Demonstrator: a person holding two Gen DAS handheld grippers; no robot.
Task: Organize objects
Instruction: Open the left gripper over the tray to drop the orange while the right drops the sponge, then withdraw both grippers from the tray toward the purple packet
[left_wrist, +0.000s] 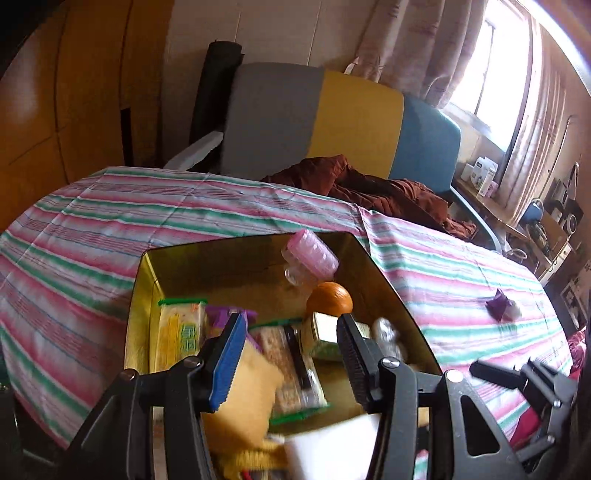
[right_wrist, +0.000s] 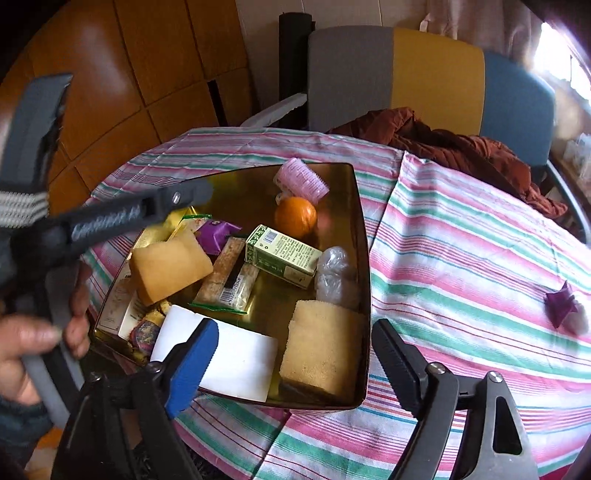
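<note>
Striped cotton tablecloth (left_wrist: 110, 221) under gold metal tin (left_wrist: 142, 295). Left wrist: left gripper (left_wrist: 291, 354) part-open, nothing clamped, above biscuits. Right wrist: right gripper (right_wrist: 295, 365) wide, empty; porous sponge (right_wrist: 321, 347) in tin's near corner.

The yellow sponge (left_wrist: 255, 391) by the left gripper (left_wrist: 291, 354) was blurry, and it hid part of the cracker pack (left_wrist: 291, 373). The white card (left_wrist: 332, 446) was cut off by the bottom edge. A hand (right_wrist: 33, 343) ran off the left edge. The small things on the far shelf (left_wrist: 484, 177) were too tiny to tell.
</note>
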